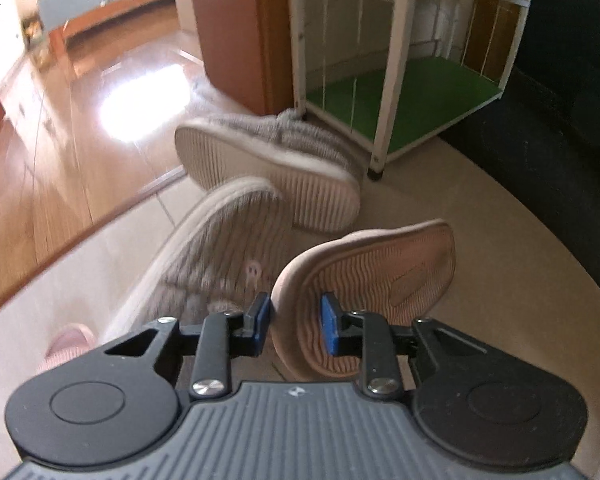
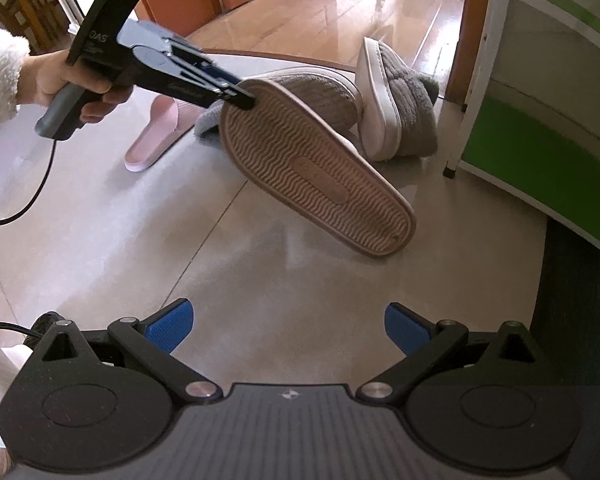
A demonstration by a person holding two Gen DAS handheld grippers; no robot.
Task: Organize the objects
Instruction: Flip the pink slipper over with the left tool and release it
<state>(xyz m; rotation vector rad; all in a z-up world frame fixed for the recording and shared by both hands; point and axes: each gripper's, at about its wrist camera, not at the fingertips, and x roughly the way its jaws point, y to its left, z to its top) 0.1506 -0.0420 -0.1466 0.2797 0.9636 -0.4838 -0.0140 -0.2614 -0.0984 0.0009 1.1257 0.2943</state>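
My left gripper [image 1: 294, 324] is shut on the heel edge of a pink slipper [image 1: 376, 276] and holds it off the floor, sole toward both cameras; the same gripper [image 2: 240, 98] and slipper [image 2: 316, 168] show in the right wrist view. A second pink slipper [image 2: 156, 136] lies on the floor to the left. Two grey fuzzy slippers lie behind: one flat [image 1: 220, 256], one on its side with its pale sole showing [image 1: 268, 176]. My right gripper [image 2: 288, 326] is open and empty, low over the tile floor.
A white-framed shoe rack with green shelves [image 1: 404, 92] stands at the right, also in the right wrist view [image 2: 540, 148]. A dark mat [image 1: 560, 152] lies to its right. Wooden floor and a brown door frame [image 1: 236, 40] lie behind. A cable [image 2: 28, 200] trails from the left gripper.
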